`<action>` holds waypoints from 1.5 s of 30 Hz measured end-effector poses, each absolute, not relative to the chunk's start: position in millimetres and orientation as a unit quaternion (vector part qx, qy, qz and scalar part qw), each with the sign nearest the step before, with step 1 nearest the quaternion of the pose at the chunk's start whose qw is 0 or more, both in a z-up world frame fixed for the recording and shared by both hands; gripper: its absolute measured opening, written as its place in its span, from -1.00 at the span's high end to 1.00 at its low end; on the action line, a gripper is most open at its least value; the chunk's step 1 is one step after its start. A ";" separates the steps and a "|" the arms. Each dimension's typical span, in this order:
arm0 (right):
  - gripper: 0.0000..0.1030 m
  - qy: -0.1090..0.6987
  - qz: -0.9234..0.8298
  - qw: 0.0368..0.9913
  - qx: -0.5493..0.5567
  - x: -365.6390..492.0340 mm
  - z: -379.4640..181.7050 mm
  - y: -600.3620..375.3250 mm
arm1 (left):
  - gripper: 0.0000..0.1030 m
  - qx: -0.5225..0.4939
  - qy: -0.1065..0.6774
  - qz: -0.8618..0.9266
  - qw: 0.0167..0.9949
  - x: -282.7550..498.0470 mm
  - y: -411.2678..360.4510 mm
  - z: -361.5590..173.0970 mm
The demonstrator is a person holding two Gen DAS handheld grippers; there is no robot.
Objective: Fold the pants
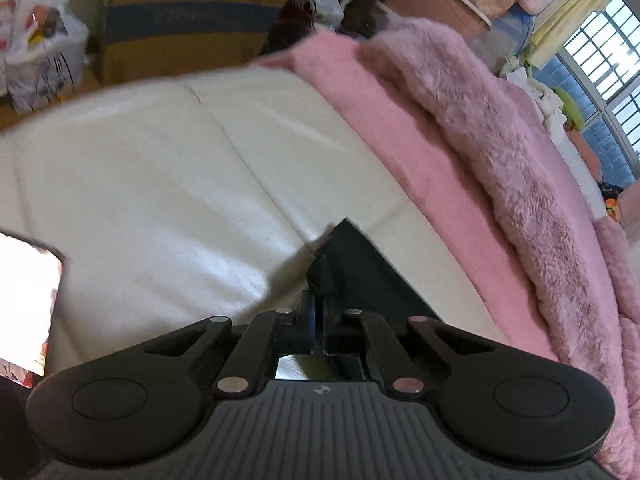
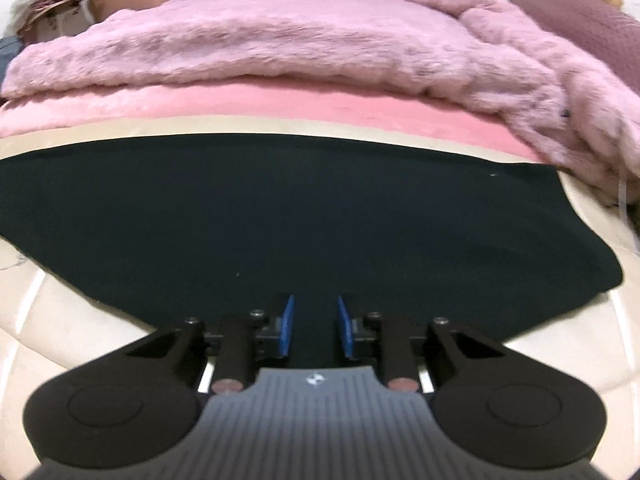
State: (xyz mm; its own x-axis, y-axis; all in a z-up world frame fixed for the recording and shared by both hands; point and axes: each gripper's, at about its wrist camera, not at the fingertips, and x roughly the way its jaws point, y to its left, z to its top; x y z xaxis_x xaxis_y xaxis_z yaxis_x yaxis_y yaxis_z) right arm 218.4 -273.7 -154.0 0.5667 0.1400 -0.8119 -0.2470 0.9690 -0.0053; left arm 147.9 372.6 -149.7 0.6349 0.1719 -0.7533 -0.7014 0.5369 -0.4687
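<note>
The black pants [image 2: 304, 216] lie spread flat on a cream padded surface [image 2: 72, 320] in the right wrist view. My right gripper [image 2: 314, 330] is open, its blue pads [image 2: 286, 330] low over the near edge of the pants, holding nothing. In the left wrist view my left gripper [image 1: 318, 280] is shut on a bunched corner of the black pants [image 1: 360, 272], lifted a little above the cream surface [image 1: 160, 200]. The cloth runs off to the lower right.
A pink sheet [image 1: 392, 136] and a fluffy pink blanket [image 2: 280, 36] lie along the far side of the cream surface. A cardboard box [image 1: 188, 16] and bags [image 1: 44, 52] stand beyond. A bright screen [image 1: 24, 300] shows at the left. A window [image 1: 608, 80] is at the right.
</note>
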 end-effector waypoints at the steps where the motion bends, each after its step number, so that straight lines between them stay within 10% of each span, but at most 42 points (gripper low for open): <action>1: 0.66 0.461 0.118 0.877 -0.058 220.5 -157.5 -268.3 | 0.96 -0.396 0.326 0.265 0.817 145.7 372.5 -143.2; 17: 0.70 0.426 0.157 0.890 -0.033 212.0 -128.5 -260.4 | 0.96 -0.161 0.224 0.061 0.959 197.6 152.2 7.0; 34: 0.68 0.436 0.158 0.885 0.051 192.3 -143.4 -304.0 | 0.95 0.027 0.417 -0.078 0.905 205.3 -66.1 -136.0; 45: 0.67 0.447 0.197 0.870 0.059 187.1 -151.7 -278.5 | 0.71 -0.127 0.487 -0.182 0.845 213.3 -37.3 -158.4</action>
